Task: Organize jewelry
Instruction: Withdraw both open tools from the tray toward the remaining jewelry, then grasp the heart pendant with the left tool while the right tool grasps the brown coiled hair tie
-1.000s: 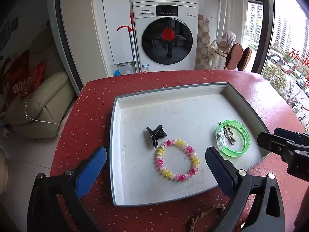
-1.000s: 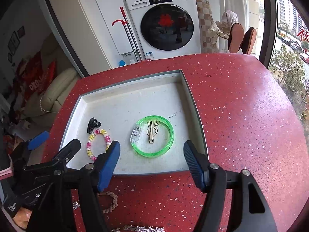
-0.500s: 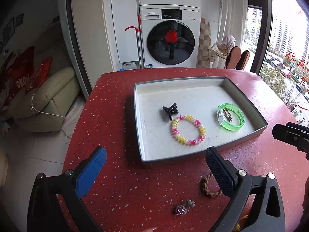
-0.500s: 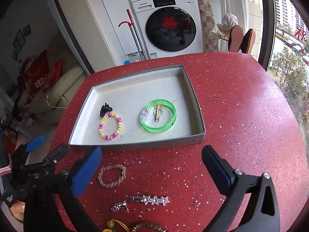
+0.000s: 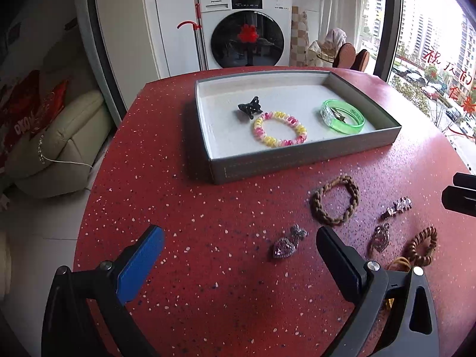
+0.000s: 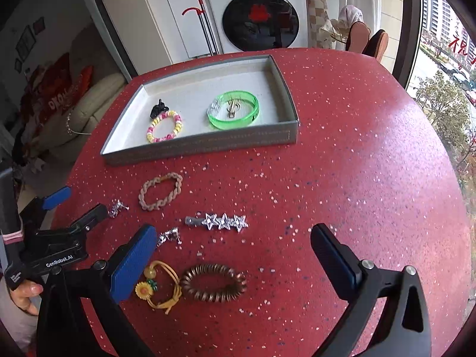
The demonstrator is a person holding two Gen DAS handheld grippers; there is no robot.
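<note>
Gaping wide and holding nothing, the left gripper (image 5: 238,244) hovers low over the red table (image 5: 184,196), pointed toward the tray (image 5: 297,160), with a heart charm (image 5: 284,248) between its fingers. The right gripper (image 6: 233,244) is equally spread and empty, angled down above a coiled brown hair tie (image 6: 214,287), a sunflower cord (image 6: 157,285) and a star clip (image 6: 220,222). Beyond them a braided bracelet (image 6: 160,195) lies just before the tray, which contains a green bangle (image 6: 233,110), a beaded bracelet (image 6: 163,126) and a black clip (image 6: 157,109).

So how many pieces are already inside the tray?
4: black claw clip far left, pink-yellow coil bracelet beside it, green bangle on the right, and a gold clip inside the bangle's ring.
</note>
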